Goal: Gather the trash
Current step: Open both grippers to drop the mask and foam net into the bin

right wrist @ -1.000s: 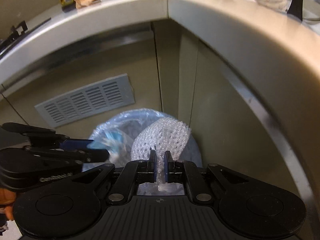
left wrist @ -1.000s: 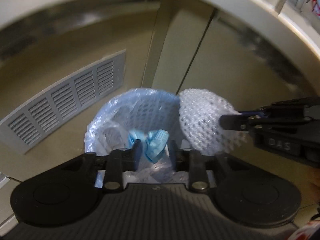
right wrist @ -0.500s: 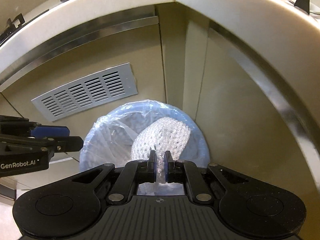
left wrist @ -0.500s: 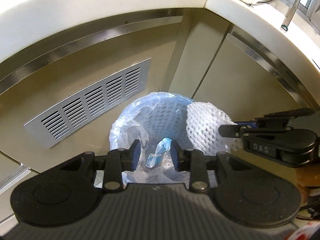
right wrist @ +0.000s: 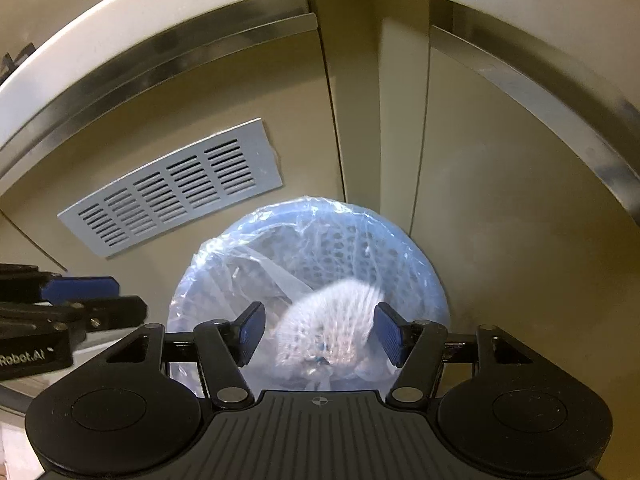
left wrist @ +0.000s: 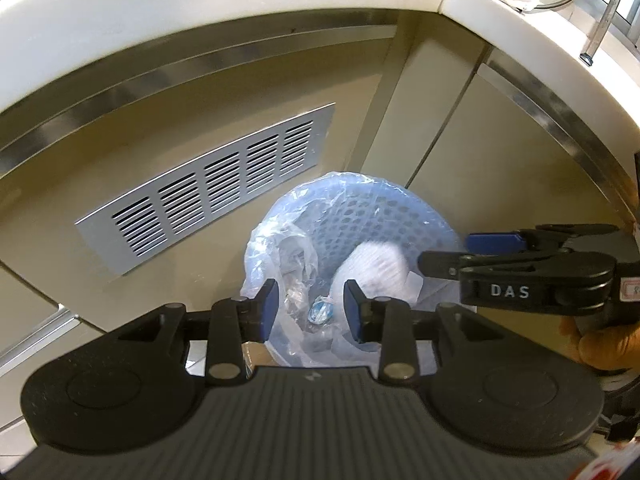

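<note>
Released a moment ago from between the right gripper's (right wrist: 320, 334) pads, where it was pinched tight, the white foam net (right wrist: 330, 316) is now inside the blue bin (right wrist: 416, 252), a blurred pale lump below the rim. The right jaws are opening, already well apart, and nothing presses against either pad; the net lies beyond them, not between. The left gripper (left wrist: 310, 312) stands higher over the bin than before, so more of the cabinet front shows. Its jaws are opening slightly, a modest gap with nothing in it, and the small blue scrap (left wrist: 320, 314) it carried earlier now lies deep in the bin.

The net looks soft and webbed, its mesh smeared by motion, white against the perforated blue wall. The bin wears a clear plastic liner (left wrist: 280, 256), crumpled and folded over the rim on the near left side.

From the left wrist I see the blue scrap at the bottom, a person's hand (left wrist: 600, 344) behind the other gripper's black body, and clutter on the pale counter (left wrist: 240, 0) at top right. From the right wrist the scrap is not clear, but the net shows larger, and the grey vent grille (right wrist: 172, 188) sits on the cabinet panel, left of the bin.
</note>
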The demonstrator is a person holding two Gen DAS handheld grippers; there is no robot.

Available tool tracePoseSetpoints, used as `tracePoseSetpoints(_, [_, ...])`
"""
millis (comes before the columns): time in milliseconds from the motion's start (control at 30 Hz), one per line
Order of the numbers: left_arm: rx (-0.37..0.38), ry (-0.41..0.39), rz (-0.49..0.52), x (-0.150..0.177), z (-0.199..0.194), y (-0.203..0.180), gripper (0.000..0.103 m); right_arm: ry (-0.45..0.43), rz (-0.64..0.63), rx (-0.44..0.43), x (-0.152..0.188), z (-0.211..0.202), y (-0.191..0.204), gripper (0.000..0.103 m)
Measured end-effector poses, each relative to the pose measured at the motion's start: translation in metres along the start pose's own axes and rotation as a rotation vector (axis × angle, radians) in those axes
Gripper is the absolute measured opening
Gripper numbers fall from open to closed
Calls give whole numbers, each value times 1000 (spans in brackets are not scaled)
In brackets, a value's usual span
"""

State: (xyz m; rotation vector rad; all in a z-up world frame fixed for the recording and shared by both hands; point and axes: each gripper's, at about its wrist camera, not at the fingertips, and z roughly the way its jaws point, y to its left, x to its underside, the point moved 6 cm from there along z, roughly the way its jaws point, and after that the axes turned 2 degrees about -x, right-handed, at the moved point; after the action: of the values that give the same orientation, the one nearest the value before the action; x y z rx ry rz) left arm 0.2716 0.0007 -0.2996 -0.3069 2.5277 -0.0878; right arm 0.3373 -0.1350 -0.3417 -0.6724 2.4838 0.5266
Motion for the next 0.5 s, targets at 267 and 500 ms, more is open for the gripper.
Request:
tracePoseSetpoints(267, [4,-19,-1,-7,-32,2,32,8,54,20,3,-43,10,60])
tracePoseSetpoints(500, [32,-52,8,-26,-76,-3,35,-30,128,39,-14,-95,26,60])
